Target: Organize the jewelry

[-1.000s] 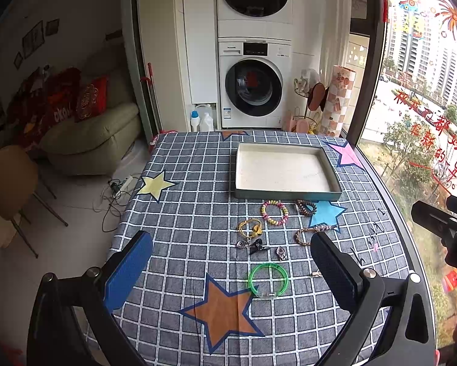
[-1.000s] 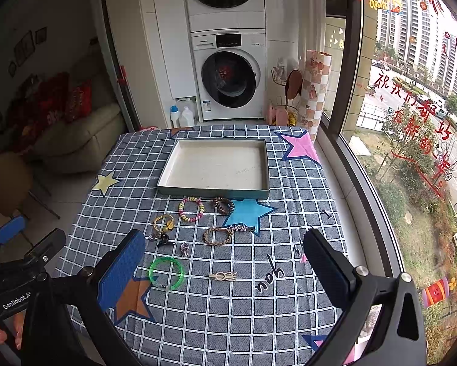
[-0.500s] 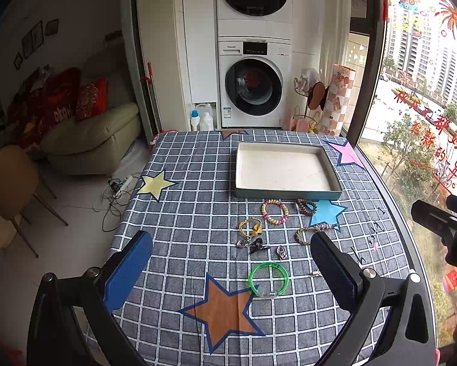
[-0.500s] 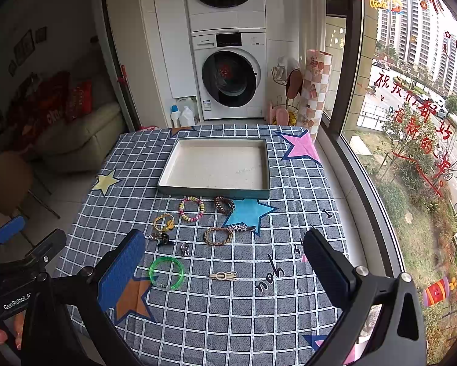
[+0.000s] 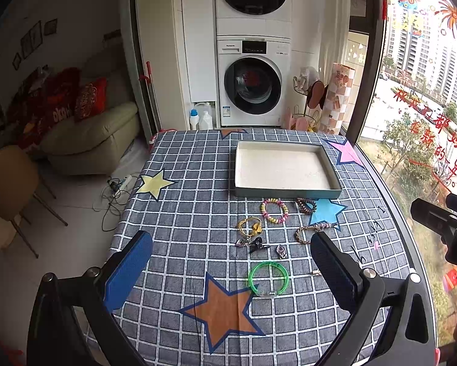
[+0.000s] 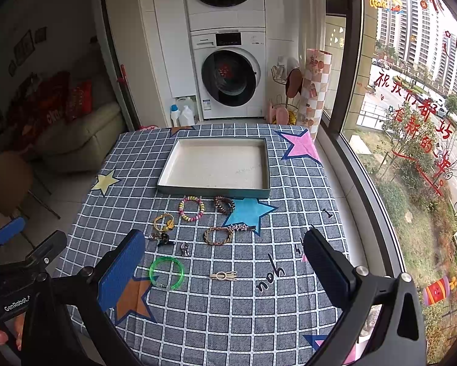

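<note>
Evidently both the left gripper point(image 5: 231, 270) and right gripper point(image 6: 225, 268) hang spread apart, holding nothing; jewelry lies mid-frame below the empty tray point(image 6: 260, 193). Thin pieces like the green bangle point(image 6: 166, 272) may slip or snag cloth.

Trays: one point(image 6: 216, 164)
Bracelets and hair ties: five, among them a green bangle point(image 6: 166, 273)
Hair clips: two, one beige point(image 6: 223, 275)
Small charms: three

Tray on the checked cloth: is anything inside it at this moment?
Nothing: the tray shows only its bare pale floor in both views. The bracelets, such as the green bangle, lie on the cloth in front. Only the strip behind its near wall is hidden.
</note>
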